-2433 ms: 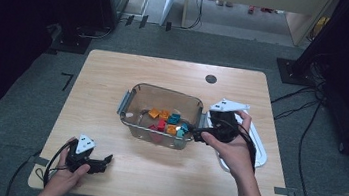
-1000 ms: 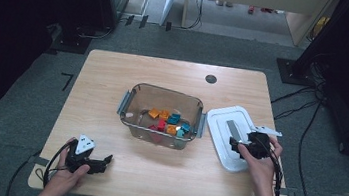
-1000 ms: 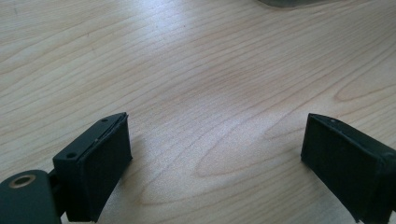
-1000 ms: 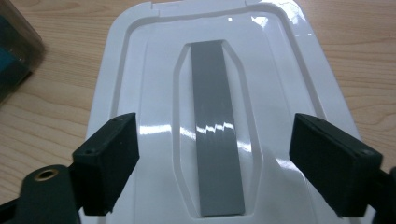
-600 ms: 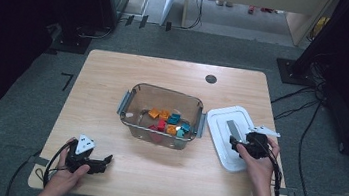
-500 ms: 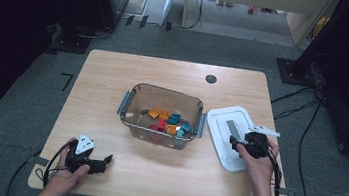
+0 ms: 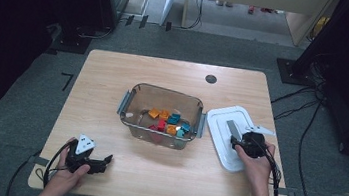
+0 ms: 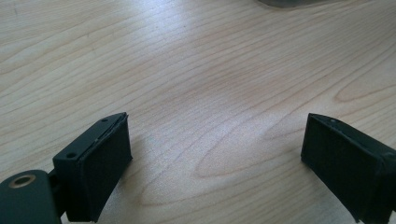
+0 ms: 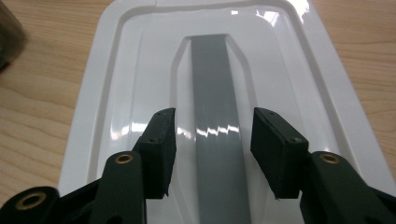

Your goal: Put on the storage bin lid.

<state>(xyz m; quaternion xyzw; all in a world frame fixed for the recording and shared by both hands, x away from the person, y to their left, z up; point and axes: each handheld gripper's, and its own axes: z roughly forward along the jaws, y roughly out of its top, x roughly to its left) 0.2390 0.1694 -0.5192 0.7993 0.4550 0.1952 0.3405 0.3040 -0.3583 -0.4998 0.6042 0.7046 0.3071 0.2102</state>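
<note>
High view: the lid (image 7: 228, 135) lay flat on the table (image 7: 114, 80) at about 3 o'clock from the bin (image 7: 162, 116), just beside the bin's right handle. The bin, open, stood mid-table with orange, red and teal blocks (image 7: 167, 122) heaped toward its near side. The right gripper (image 7: 240, 142) hovered over the lid's near half, pointing toward 10 o'clock along the grey strip (image 7: 232, 129); that line-up probably served a grasp on the strip. The left gripper (image 7: 99, 163) rested at the table's 7 o'clock corner, well apart from the bin, likely parked out of the way.

Left gripper view: its jaws stood wide apart over bare wood, holding nothing. A sliver of the bin (image 8: 299, 2) showed at 12 o'clock, far off.

Right gripper view: the jaws of the right gripper (image 9: 212, 140) stood partly open, one on each side of the strip (image 9: 212, 79), which ran from 6 toward 12 o'clock down the lid's (image 9: 116, 84) recessed middle. Nothing was pinched; whether the pads touched the white plastic could not be told. Straddling the strip looked like readiness to close on it as a handle and lift the lid toward the bin.
</note>
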